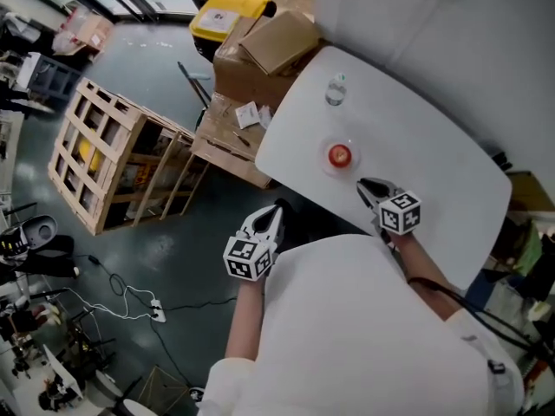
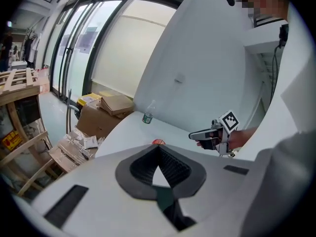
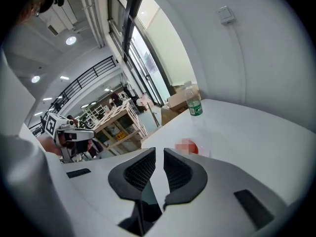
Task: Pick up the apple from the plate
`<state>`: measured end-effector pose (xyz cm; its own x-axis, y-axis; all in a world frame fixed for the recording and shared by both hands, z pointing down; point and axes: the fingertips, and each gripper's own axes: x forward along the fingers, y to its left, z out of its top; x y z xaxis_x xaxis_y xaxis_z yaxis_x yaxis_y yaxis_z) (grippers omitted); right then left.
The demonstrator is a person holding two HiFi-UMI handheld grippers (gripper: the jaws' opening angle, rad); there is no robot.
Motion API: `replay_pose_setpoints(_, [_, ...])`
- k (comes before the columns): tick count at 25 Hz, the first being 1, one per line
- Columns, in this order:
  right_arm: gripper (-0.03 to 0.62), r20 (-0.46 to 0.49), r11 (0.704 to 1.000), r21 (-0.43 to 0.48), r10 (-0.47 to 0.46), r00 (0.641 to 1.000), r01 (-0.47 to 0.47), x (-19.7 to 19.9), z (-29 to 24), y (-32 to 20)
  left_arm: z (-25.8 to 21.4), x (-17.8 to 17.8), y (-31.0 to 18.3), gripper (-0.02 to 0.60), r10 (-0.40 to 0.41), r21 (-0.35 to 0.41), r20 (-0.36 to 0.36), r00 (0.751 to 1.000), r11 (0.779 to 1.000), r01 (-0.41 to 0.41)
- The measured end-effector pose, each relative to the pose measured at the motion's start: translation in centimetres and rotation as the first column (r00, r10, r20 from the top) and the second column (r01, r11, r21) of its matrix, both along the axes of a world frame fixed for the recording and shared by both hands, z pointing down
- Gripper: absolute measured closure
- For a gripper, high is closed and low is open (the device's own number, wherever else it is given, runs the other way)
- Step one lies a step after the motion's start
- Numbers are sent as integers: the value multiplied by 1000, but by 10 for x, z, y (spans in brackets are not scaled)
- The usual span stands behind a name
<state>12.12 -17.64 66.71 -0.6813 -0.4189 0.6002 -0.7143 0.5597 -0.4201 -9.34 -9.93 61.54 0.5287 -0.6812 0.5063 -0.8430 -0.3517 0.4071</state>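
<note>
Red apple [image 1: 339, 155] alone on a white plate [image 1: 326, 167] on the white table [image 1: 434, 146], just ahead of the right gripper [image 1: 364, 185], jaws together and empty, left gripper [image 1: 274, 211] likewise closed on nothing, hanging off the table's edge well short of the plate, clear bottle [image 1: 336, 90] upright beyond the apple

Bright daylight through tall windows [image 2: 79, 43], ceiling lamps [image 3: 71, 40] glaring, white table [image 1: 434, 154] washed pale, fisheye warp and dark corners (both gripper views), head view slightly soft.
</note>
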Motion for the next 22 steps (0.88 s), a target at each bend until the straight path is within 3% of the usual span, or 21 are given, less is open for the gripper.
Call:
replay_pose_setpoints(7, [539,-63,998,-18,52,997,-53,-3,18,-22,7,-11,-14,580,53,-22,-19,998,998,-53])
replay_pose_setpoints(11, [462,-101,997,-33,65,993,-69,-7,32,-33,14,-21,-14,580,70,-41,-22,997,997,-71])
replay_pose_setpoints(16, [417,-143,995,-60,67,987,-76,-15,56,-45,20,-34,-17,580,79,-58,-30,996,995,-80])
replay_pose_setpoints(22, [328,-210,984,-103,124,970,-148,-17,88,-54,25,-48,-20,580,98,-72,-35,995,992,-100])
